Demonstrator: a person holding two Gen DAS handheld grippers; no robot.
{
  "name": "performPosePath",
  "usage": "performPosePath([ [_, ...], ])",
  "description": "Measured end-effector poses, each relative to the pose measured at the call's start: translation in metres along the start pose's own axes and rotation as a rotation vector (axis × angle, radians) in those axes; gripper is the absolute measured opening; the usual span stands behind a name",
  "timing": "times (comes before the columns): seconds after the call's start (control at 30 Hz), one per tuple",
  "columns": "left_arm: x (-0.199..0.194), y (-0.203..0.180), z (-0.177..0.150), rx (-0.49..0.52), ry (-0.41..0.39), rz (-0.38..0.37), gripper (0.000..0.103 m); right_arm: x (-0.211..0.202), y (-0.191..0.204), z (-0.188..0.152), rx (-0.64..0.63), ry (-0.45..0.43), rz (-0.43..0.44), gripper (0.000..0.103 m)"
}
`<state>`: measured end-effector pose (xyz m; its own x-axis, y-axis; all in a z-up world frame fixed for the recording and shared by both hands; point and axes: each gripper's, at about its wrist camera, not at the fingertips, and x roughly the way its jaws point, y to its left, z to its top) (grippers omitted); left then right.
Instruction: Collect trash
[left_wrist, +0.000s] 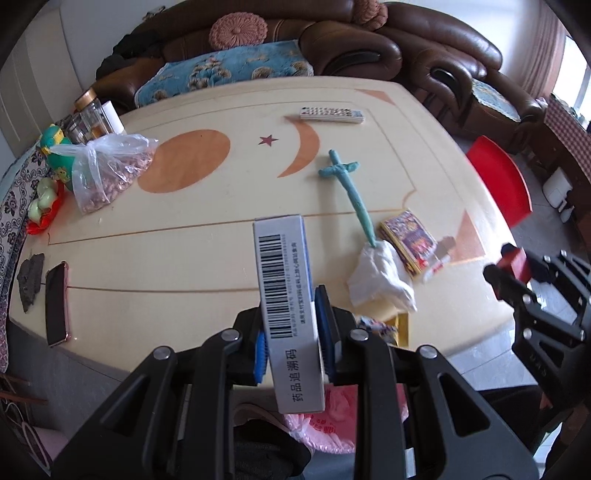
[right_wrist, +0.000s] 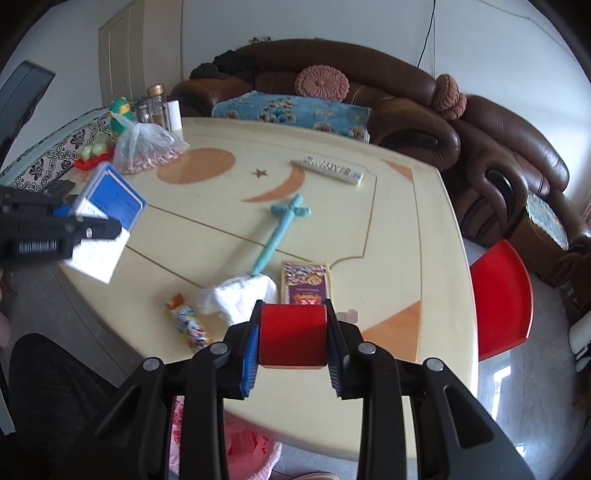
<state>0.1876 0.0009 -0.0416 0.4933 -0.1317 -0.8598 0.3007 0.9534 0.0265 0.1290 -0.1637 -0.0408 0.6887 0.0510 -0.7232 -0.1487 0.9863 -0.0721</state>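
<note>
Medicine box: a white and blue cardboard medicine box (left_wrist: 288, 314) with a barcode stood on end, clamped between the jaws of the left gripper (left_wrist: 293, 343), above the near edge of the bench.
Red box: a small glossy red box (right_wrist: 293, 336) sat crosswise, clamped between the jaws of the right gripper (right_wrist: 293, 345), also over the near edge.
Bin: a pink plastic bag lining a bin (right_wrist: 243, 450) showed below the bench edge, under both grippers; judged the drop target.
Doing it well: each box was best brought squarely over the bag mouth before letting go, one hand at a time, so neither bounced off the rim.
Left to collect: a crumpled white tissue (right_wrist: 240, 295) and a patterned sweet wrapper (right_wrist: 190, 321) lay near the edge of the cream inlaid bench (right_wrist: 406, 229).
Likely not trash: a teal knitted sword (right_wrist: 280, 229), a purple card box (right_wrist: 304, 282) and a white remote control (right_wrist: 328, 170).
</note>
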Motion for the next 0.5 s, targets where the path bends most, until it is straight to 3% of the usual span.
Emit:
performPosePath([
  [0.5, -0.071, -0.011, -0.063, 0.057, -0.089, -0.001, 0.023, -0.084, 0.046, -0.012, -0.052, -0.082, 0.017, 0.03],
])
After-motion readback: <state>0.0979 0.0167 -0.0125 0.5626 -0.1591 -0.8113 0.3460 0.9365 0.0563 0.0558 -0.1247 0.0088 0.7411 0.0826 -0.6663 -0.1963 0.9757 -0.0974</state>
